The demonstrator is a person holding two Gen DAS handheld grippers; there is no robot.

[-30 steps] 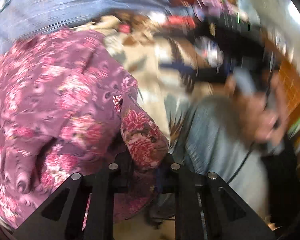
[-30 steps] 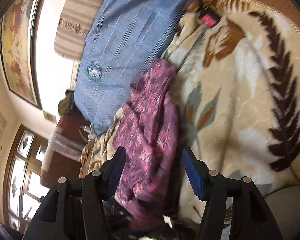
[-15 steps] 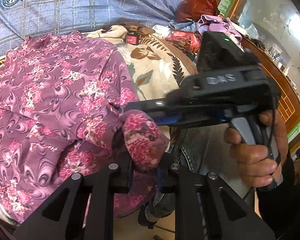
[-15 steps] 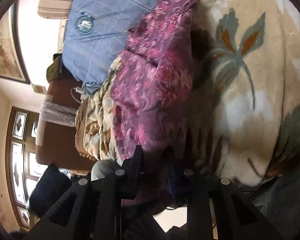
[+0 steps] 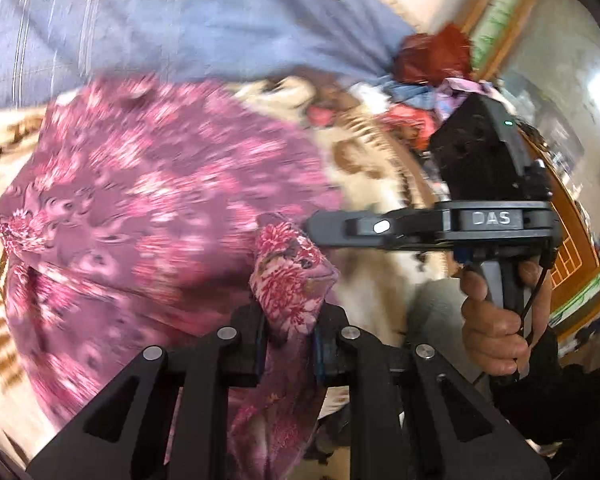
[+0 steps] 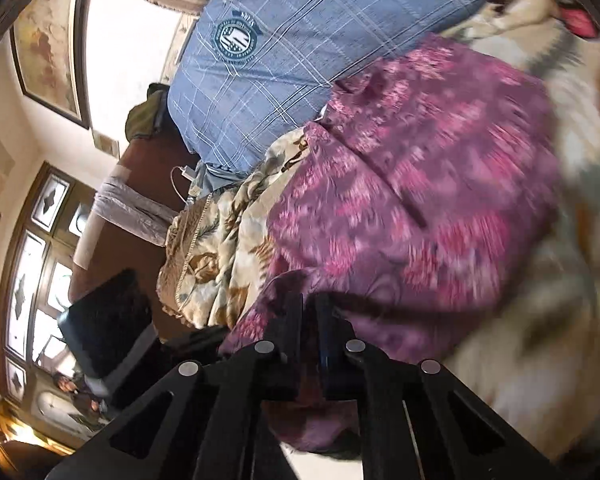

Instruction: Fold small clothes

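Note:
A purple garment with pink flowers lies spread on a beige leaf-patterned blanket. My left gripper is shut on a bunched fold of it that sticks up between the pads. In the right wrist view the same garment fills the middle. My right gripper has its jaws closing, nearly together, with the garment's near edge pinched between them. The left wrist view shows the right gripper from the side, held by a hand, its tips at the cloth. Both views are blurred.
A blue checked pillow lies beyond the garment, also the blue checked pillow in the left view. A heap of other clothes sits at the far right. The blanket's edge hangs over a brown bed frame.
The right gripper's jaws went from wide apart around the garment's end to nearly together on its edge. Both grippers have shifted sideways, and the garment lies wider across the blanket.

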